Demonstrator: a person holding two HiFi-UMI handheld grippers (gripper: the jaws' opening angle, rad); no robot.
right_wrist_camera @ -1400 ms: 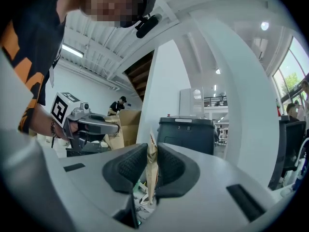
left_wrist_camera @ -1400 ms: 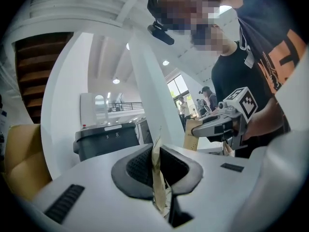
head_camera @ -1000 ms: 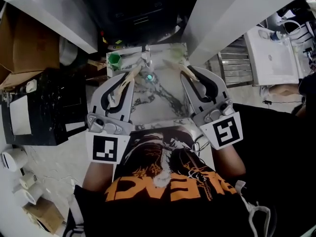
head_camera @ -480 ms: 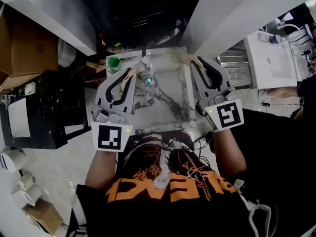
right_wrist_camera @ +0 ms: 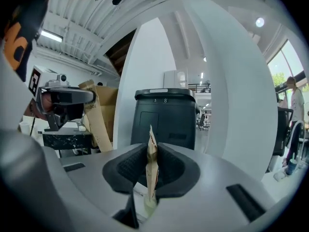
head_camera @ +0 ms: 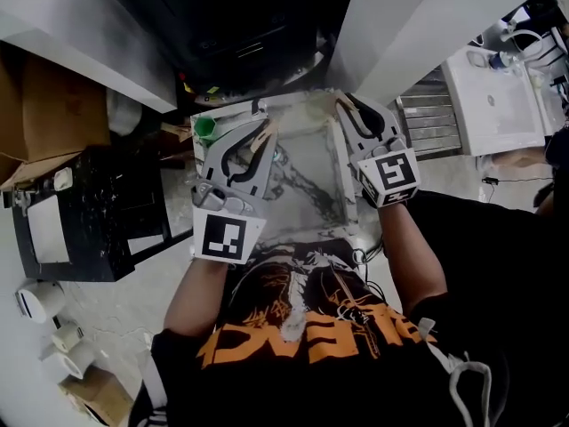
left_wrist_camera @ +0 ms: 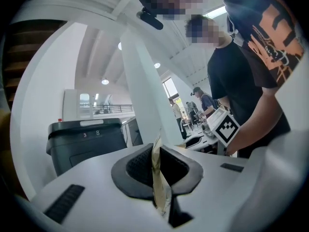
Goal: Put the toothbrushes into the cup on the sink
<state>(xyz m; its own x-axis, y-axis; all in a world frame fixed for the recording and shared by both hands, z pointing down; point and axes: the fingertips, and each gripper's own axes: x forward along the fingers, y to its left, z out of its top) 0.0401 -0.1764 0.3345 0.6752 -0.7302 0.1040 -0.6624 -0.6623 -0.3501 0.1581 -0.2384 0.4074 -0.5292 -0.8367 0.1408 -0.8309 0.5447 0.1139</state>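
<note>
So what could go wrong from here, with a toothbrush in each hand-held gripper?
1. The left toothbrush and right toothbrush are pinched only through thin paper wrapping, so either may slip.
2. The green cup is small, on the sink's far corner; the left hand-held gripper might knock it.

Two slim toothbrushes in tan paper wrappers are pinched edge-on, the left toothbrush [left_wrist_camera: 158, 185] in the left hand-held gripper [head_camera: 261, 135], the right toothbrush [right_wrist_camera: 151, 170] in the right hand-held gripper [head_camera: 348, 105], while the small green cup [head_camera: 205, 129] stands upright at the far-left corner of the white marbled sink [head_camera: 307, 163].
</note>
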